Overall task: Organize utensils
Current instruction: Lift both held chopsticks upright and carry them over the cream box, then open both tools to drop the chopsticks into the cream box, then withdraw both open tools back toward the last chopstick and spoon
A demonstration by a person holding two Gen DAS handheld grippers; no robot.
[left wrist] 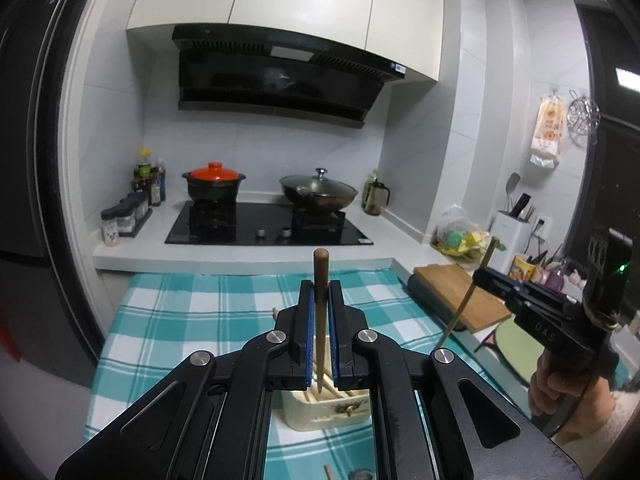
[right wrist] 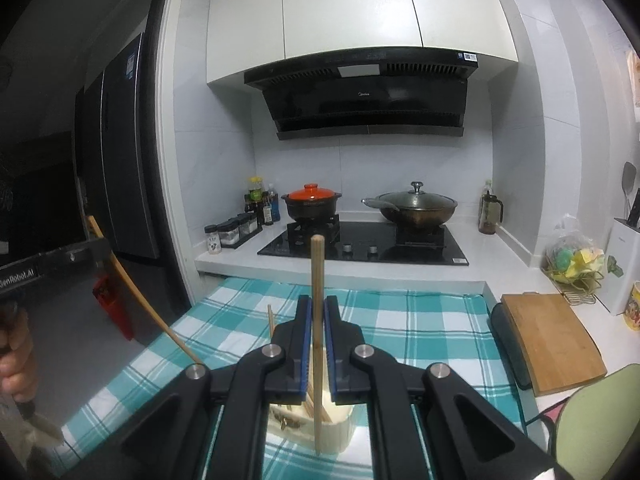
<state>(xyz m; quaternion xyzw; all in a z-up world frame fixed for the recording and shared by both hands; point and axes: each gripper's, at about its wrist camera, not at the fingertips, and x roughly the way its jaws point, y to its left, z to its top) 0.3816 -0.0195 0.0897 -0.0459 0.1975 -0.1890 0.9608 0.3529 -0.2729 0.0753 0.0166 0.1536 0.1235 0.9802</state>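
Observation:
My left gripper (left wrist: pixel 320 292) is shut on a dark brown chopstick (left wrist: pixel 321 280) that stands upright, its lower tip over a cream utensil holder (left wrist: pixel 324 410) with several chopsticks in it. My right gripper (right wrist: pixel 318 308) is shut on a light wooden chopstick (right wrist: pixel 317 280), upright, its lower end in front of the same holder (right wrist: pixel 312 424). The right gripper also shows in the left wrist view (left wrist: pixel 480 274) at the right. The left gripper shows at the left edge of the right wrist view (right wrist: pixel 100 250) with its brown chopstick (right wrist: pixel 136 292) slanting down.
A teal checked cloth (left wrist: pixel 180 320) covers the counter. A wooden cutting board (right wrist: pixel 552 340) lies at the right. Behind are a black hob (right wrist: pixel 360 244) with an orange-lidded pot (right wrist: pixel 312 202) and a lidded wok (right wrist: pixel 416 206), spice jars (right wrist: pixel 230 234), and a white knife block (left wrist: pixel 512 228).

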